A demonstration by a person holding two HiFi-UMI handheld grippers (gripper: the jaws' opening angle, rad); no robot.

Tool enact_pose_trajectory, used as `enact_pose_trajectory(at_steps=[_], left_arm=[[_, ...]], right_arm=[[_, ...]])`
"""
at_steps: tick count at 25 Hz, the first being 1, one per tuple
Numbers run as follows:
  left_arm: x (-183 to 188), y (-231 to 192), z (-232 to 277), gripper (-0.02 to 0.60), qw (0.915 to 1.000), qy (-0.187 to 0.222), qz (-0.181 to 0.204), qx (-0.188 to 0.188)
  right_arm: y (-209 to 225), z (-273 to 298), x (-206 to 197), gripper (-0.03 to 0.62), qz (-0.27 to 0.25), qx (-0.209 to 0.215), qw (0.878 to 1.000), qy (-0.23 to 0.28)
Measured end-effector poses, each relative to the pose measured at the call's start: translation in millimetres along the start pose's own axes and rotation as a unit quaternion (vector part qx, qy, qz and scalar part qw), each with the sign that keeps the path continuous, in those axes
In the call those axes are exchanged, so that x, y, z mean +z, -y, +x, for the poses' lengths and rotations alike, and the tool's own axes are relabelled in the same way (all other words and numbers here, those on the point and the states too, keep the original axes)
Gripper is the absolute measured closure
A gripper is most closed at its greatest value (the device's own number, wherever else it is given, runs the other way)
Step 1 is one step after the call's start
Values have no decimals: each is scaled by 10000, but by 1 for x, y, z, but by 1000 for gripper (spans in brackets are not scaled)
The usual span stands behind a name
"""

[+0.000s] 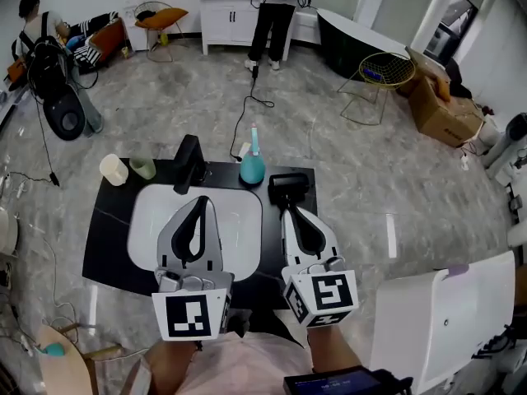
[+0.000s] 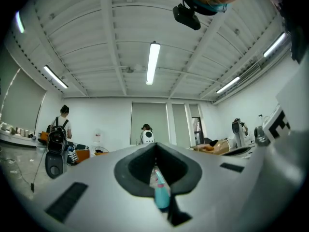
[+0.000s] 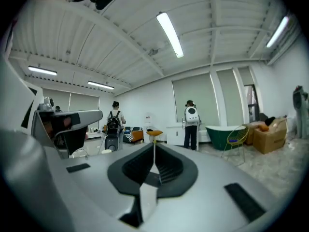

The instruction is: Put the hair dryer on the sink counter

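Note:
The black hair dryer (image 1: 288, 188) lies on the right side of the black sink counter (image 1: 111, 237), beside the white basin (image 1: 148, 229). My right gripper (image 1: 289, 211) sits just in front of it, tips close to its body, jaws shut with nothing clamped between them. In the right gripper view a ribbed black part of the hair dryer (image 3: 166, 172) shows through the hollow behind the closed tips. My left gripper (image 1: 200, 199) hovers over the basin, also shut and empty. Its own view shows the teal bottle (image 2: 161, 193) through the jaw hollow.
A black faucet (image 1: 189, 164), a teal bottle (image 1: 253, 167), a cream cup (image 1: 114, 169) and a glass (image 1: 142, 168) stand along the counter's back. A cable (image 1: 247, 109) runs across the floor behind. A white panel (image 1: 445, 319) stands at the right; a person (image 1: 276, 15) stands far back.

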State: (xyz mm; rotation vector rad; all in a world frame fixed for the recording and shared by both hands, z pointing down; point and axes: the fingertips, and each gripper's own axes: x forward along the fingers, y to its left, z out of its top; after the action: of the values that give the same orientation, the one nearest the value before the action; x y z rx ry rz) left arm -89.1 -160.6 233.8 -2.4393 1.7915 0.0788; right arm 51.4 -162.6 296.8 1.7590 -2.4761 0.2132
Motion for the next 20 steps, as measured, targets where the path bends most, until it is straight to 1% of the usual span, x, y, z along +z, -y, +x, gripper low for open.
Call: enact_pose_trajectory(at_steps=[1, 4, 7, 15, 20], left_arm=[[7, 1, -5, 572, 10000, 64, -2, -25], [27, 4, -18, 572, 9994, 250, -219, -43], [37, 7, -29, 572, 9991, 351, -244, -76], [46, 9, -47, 572, 9985, 453, -249, -162], [46, 9, -50, 572, 9985, 461, -238, -182]], right_arm=[[-4, -7, 7, 591, -103, -62, 9999, 113], [-14, -24, 24, 592, -291, -173, 9988, 348], [-21, -37, 31, 592, -416, -238, 9978, 459], [-37, -54, 44, 595, -655, -243, 9955, 647], [-42, -56, 47, 595, -638, -227, 9954, 682]])
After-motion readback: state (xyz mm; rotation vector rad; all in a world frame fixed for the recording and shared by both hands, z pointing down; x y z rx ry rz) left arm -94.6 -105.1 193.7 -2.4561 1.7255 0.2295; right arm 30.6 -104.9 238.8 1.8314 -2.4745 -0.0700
